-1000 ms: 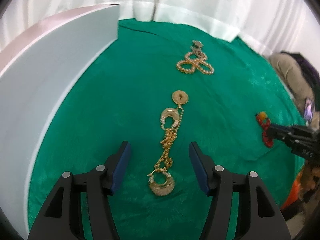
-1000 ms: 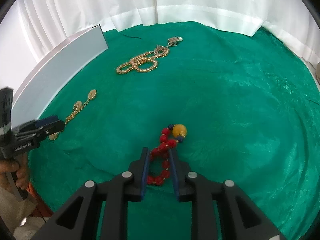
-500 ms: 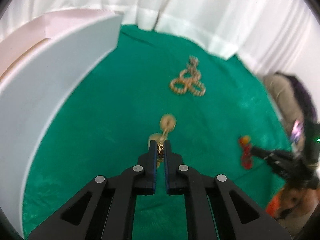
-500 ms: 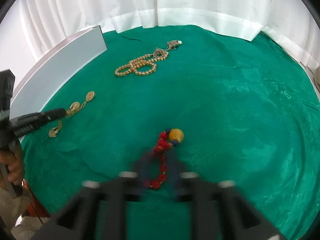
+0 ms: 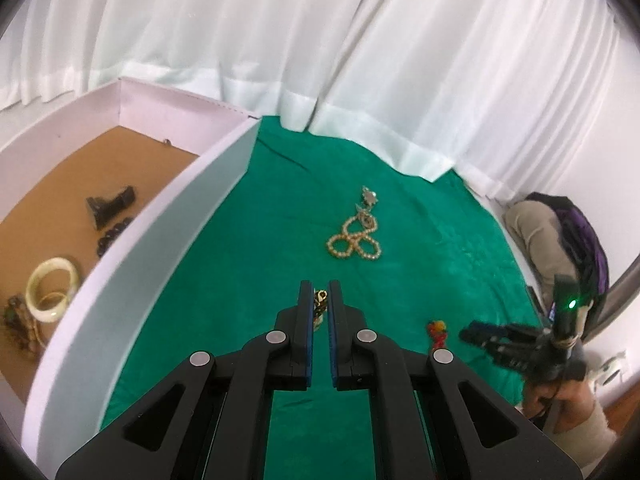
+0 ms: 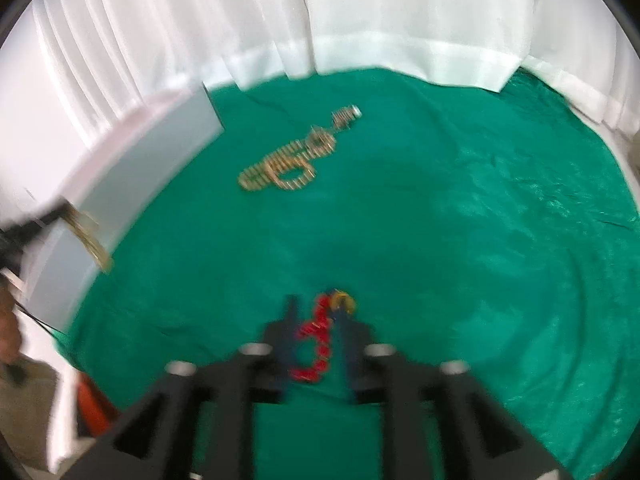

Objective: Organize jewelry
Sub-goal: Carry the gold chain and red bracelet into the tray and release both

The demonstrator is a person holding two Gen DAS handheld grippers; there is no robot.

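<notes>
Gold chain earrings are pinched between the blue-padded fingers of the left gripper, whose jaws stand nearly together with only the chain in the narrow gap. In the right wrist view the same earrings dangle off the green cloth, in front of the white wall of the box, though motion blur smears their shape.

Beside the left gripper, the white box shows a brown floor holding cream bangles, a dark beaded piece and a small black stand.

On the cloth lies a red bead bracelet with one yellow bead, sitting between the fingers of the right gripper. Those jaws stand apart, wider than the bracelet; the blur leaves it unclear whether either pad touches the beads. The left wrist view shows this bracelet just beside the right gripper's tips.

Farther back on the cloth, well apart from both grippers, a pearl necklace lies in loops with a pendant at its far end.
</notes>
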